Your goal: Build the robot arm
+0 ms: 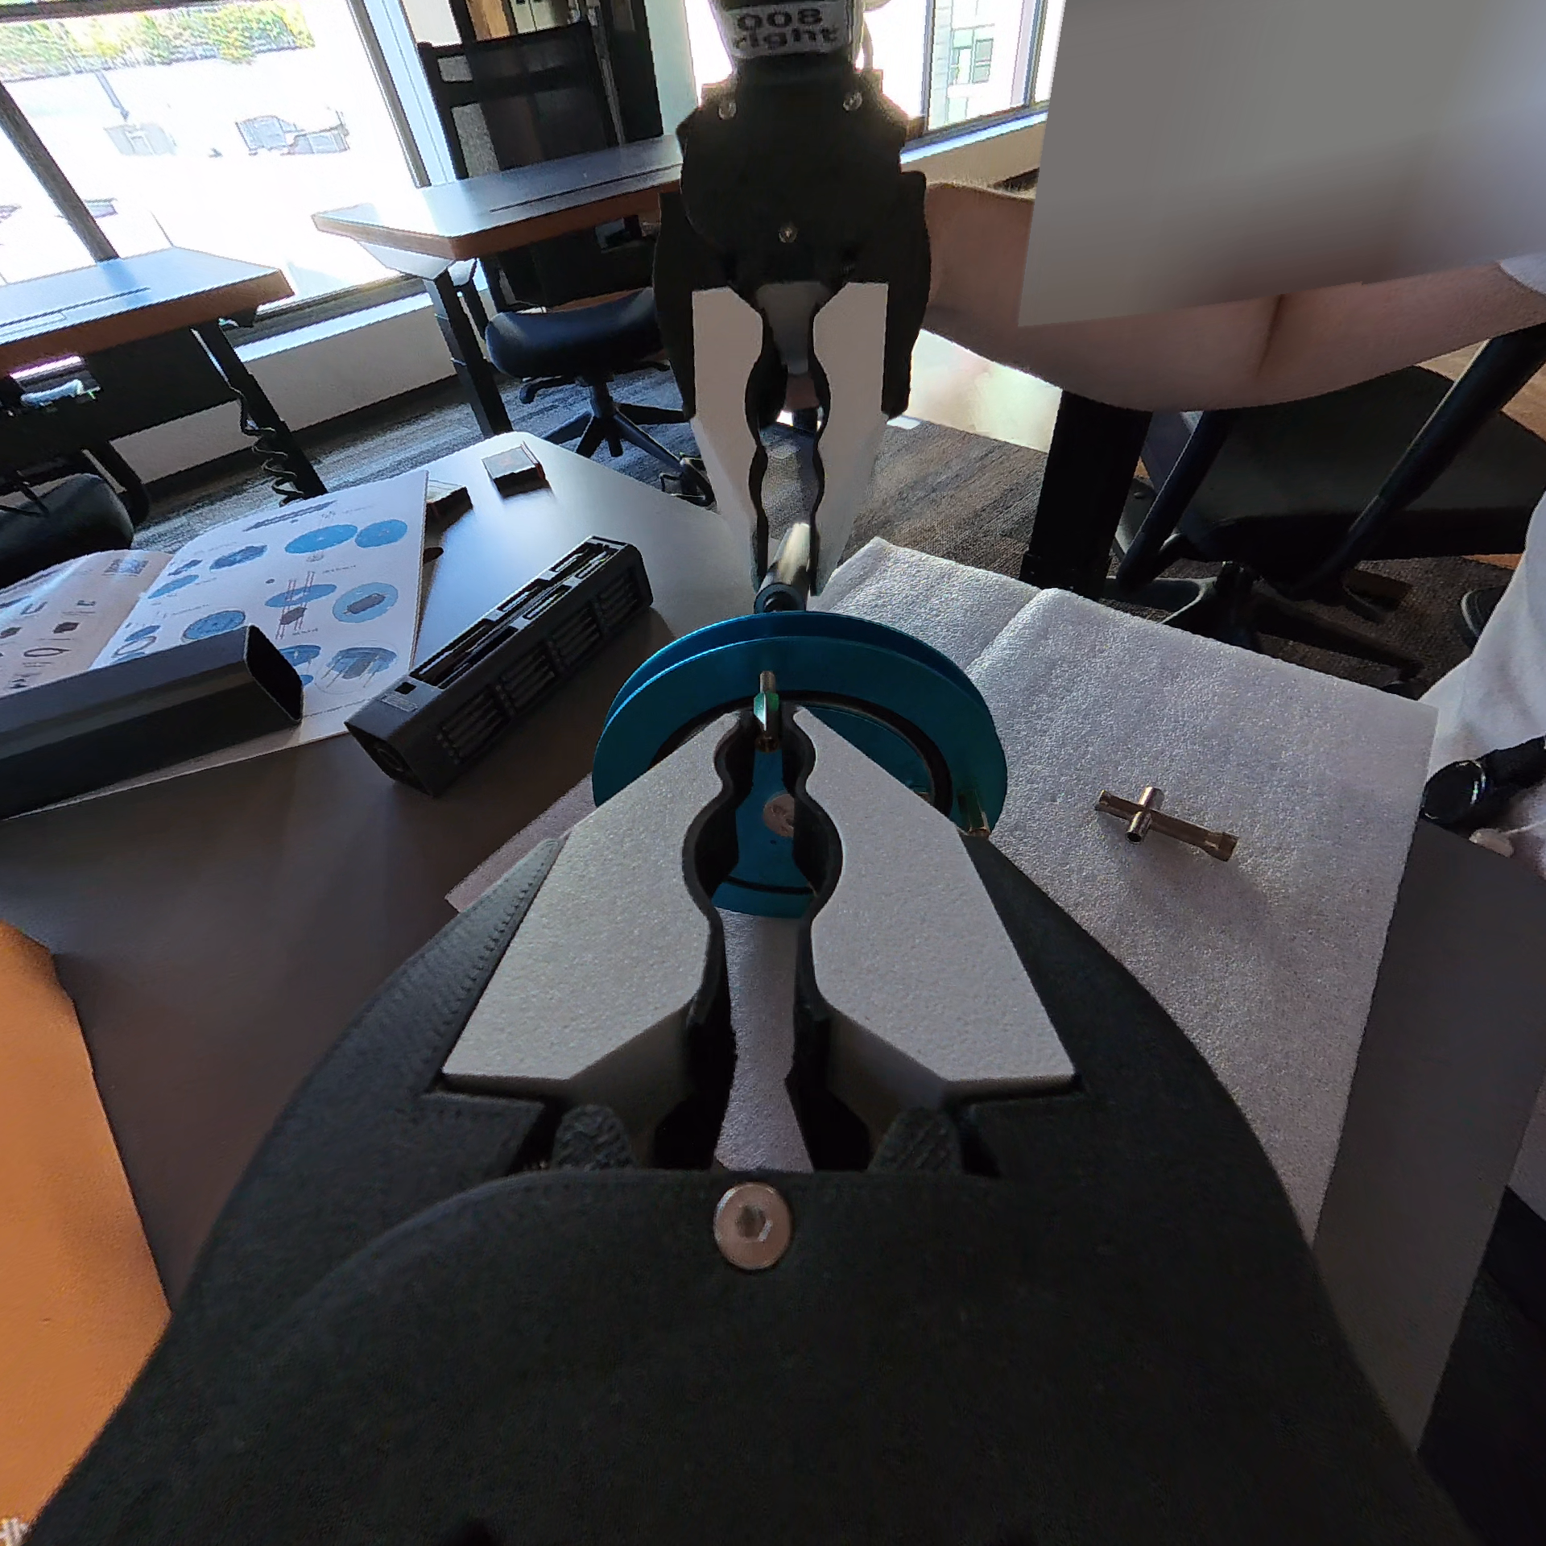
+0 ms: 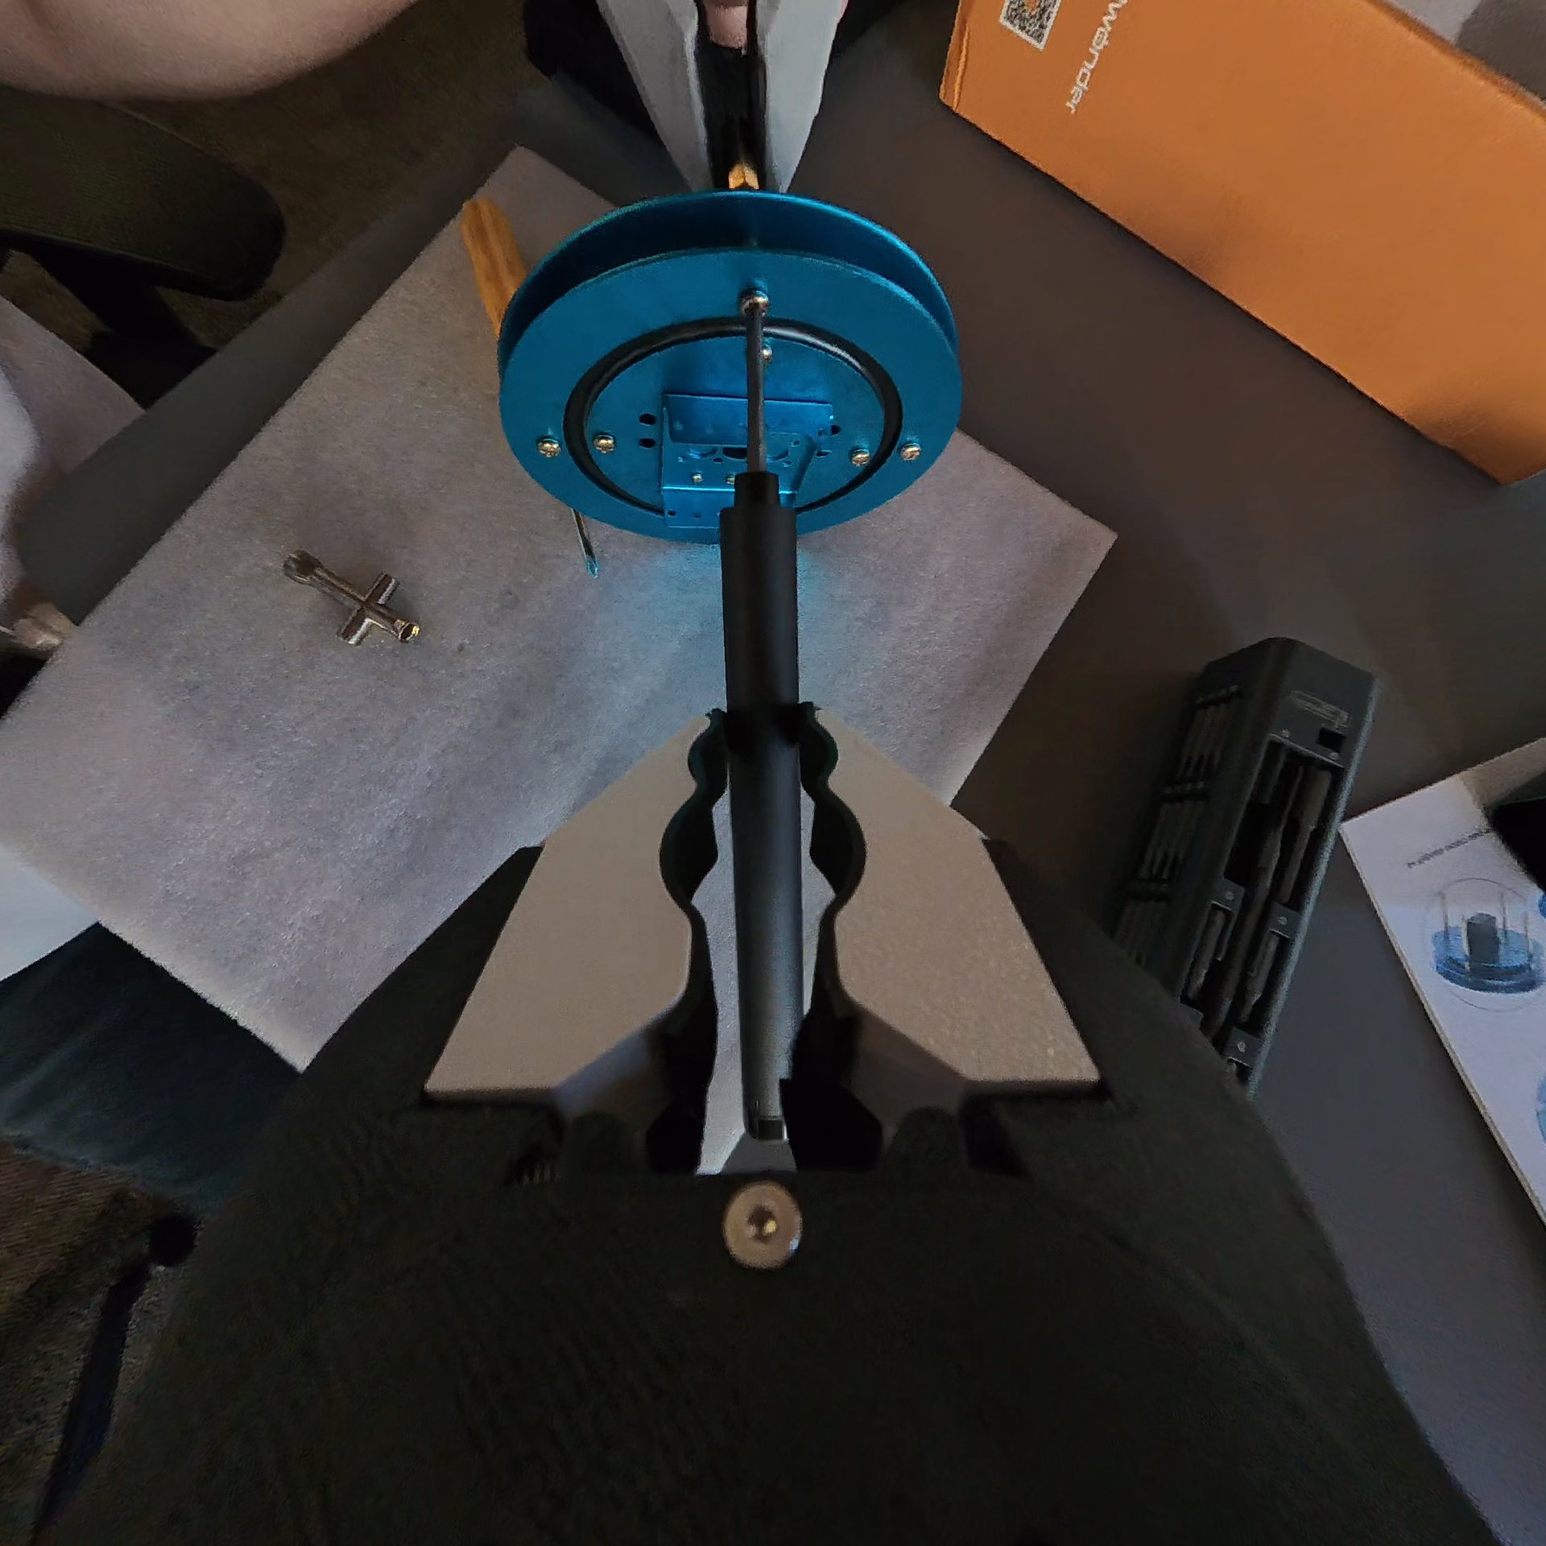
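Note:
A blue metal disc assembly (image 1: 803,657) stands on edge on a white foam mat (image 1: 1171,711). My left gripper (image 1: 765,724) is shut on a small brass post with a green piece on the disc's near face. In the right wrist view my right gripper (image 2: 761,724) is shut on a black screwdriver (image 2: 760,636). The screwdriver's thin shaft reaches a screw (image 2: 755,297) near the top rim of the blue disc (image 2: 728,368). The two grippers face each other across the disc: the right gripper (image 1: 790,548) shows beyond it, and the left gripper (image 2: 740,163) shows behind it.
A cross-shaped metal wrench (image 1: 1167,824) (image 2: 355,598) lies on the foam. A black bit case (image 1: 502,669) (image 2: 1246,853), an open booklet (image 1: 251,586) and a black sleeve (image 1: 142,703) lie on the table. An orange box (image 2: 1255,209) and a yellow-handled screwdriver (image 2: 489,259) lie nearby. The tips of one gripper are about 11 cm away from the tips of the other.

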Demonstrator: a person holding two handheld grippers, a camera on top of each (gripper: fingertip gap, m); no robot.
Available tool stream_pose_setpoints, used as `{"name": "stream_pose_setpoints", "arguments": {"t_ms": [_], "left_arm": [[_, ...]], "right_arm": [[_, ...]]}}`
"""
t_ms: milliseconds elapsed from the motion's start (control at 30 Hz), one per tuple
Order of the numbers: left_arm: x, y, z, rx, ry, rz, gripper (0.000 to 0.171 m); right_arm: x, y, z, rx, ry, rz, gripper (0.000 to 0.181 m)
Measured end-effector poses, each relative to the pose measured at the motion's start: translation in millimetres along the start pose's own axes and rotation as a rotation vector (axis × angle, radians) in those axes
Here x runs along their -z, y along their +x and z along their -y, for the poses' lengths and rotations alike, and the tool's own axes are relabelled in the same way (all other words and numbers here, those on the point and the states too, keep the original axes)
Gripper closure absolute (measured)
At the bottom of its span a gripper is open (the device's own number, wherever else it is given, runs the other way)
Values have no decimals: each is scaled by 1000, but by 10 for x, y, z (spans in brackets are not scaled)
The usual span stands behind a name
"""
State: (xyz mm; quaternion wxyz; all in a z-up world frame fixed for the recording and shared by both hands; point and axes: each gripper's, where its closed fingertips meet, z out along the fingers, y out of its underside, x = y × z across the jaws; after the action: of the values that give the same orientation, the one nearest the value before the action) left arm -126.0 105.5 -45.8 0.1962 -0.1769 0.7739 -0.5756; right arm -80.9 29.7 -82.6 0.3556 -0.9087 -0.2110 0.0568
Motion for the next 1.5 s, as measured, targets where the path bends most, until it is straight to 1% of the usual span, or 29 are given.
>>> {"name": "stream_pose_setpoints", "arguments": {"t_ms": [200,367,633,867,1067,1500], "left_arm": [[5,-11,6,-4,-2,6,168],[-7,-12,12,-10,-9,8,168],[-30,9,22,-13,-12,-2,167],[-27,23,14,-24,-21,-1,168],[-44,44,12,-32,-25,-1,168],[-64,61,14,-50,-45,-9,168]], "right_arm": [[-76,-1,-18,-43,37,35,166],[-85,11,-30,-36,55,26,166],[-72,-27,-43,-59,93,51,166],[-48,10,-41,-12,2,-29,166],[2,11,-49,39,-89,-62,166],[176,24,-4,115,-240,-135,166]]}}
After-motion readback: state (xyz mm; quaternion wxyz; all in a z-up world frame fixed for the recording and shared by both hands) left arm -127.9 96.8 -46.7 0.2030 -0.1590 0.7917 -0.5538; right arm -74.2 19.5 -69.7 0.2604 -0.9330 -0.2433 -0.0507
